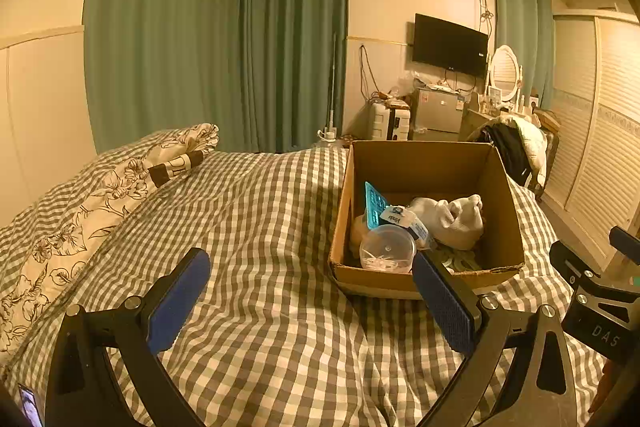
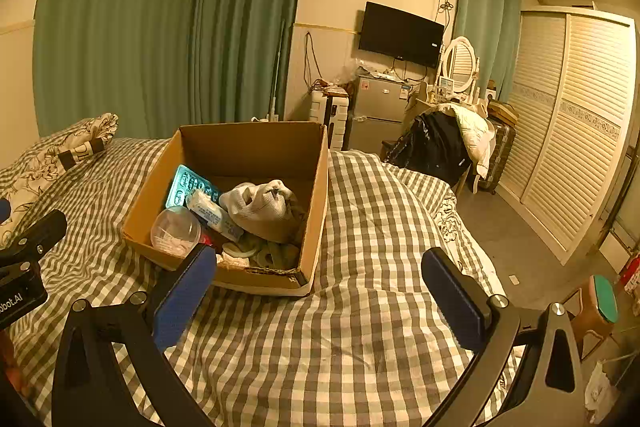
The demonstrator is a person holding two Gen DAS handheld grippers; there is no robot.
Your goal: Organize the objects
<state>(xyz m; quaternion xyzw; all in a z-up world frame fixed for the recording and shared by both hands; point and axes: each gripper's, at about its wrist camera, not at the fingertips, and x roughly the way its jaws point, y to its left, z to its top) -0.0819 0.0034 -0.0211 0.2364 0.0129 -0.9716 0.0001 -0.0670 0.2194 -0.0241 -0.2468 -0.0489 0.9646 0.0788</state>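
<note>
Cardboard box [image 2: 256, 155] looks loaded; both grippers [image 1: 312, 291] [image 2: 320, 291] spread apart, empty, so probably hunting leftovers next.

Left hand-held gripper [image 1: 311, 297], right hand-held gripper [image 2: 319, 301], black frames, blue ribbed pads, silver screws

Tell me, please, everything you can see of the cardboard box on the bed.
The cardboard box is plain brown corrugated card, open at the top, its near rim torn and ragged. It sits upright on the checked bedspread, apart from both grippers. Inside lie a clear round container, a teal blister pack leaning on the left wall, a tissue packet, a white bundled cloth and some greenish items too dim to name.
</note>
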